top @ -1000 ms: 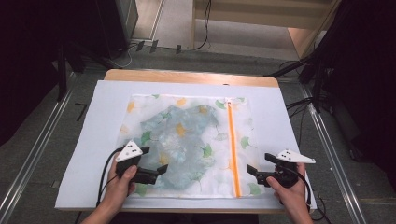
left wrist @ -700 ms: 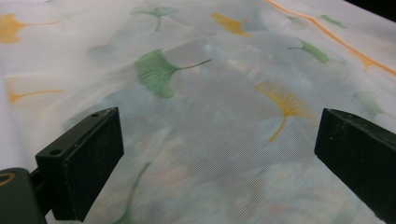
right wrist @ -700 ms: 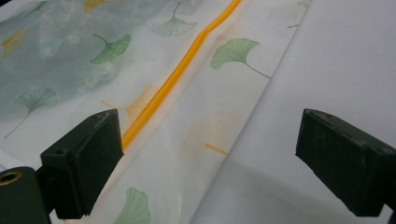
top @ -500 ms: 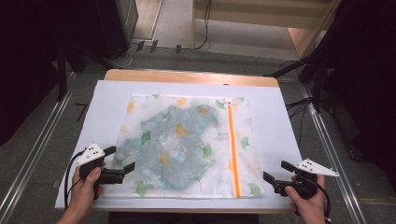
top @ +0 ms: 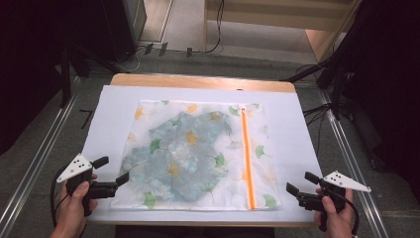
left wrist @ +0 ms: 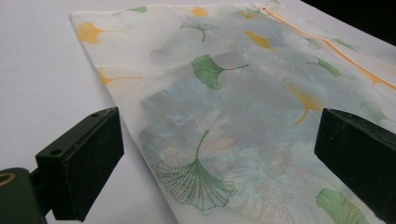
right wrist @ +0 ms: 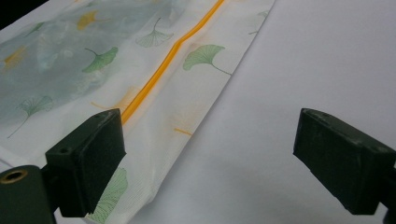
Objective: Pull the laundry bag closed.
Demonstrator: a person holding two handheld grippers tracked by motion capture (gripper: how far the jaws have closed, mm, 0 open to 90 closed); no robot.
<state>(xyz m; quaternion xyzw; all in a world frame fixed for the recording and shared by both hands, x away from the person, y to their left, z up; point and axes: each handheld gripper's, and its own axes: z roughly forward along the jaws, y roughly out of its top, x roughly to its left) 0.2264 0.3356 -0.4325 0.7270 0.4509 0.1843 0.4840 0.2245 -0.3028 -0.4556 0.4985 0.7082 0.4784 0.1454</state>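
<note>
A white mesh laundry bag (top: 198,153) printed with green and yellow ginkgo leaves lies flat on the white table cover (top: 297,129). A blue-grey garment (top: 178,153) shows through the mesh, and an orange zipper (top: 246,158) runs down the bag's right side. My left gripper (top: 112,169) is open at the bag's front left corner, with the bag's edge (left wrist: 140,140) between its jaws in the left gripper view. My right gripper (top: 302,182) is open just right of the bag's front right corner (right wrist: 154,154), holding nothing.
The wooden table edge (top: 198,80) shows at the back. Metal rails (top: 34,168) run along both sides on the grey floor. Cables (top: 163,49) lie on the floor behind the table. Bare white cover borders the bag on all sides.
Both grippers have drawn outward from the bag's front edge to the front corners. The bag lies flat and unmoved.
</note>
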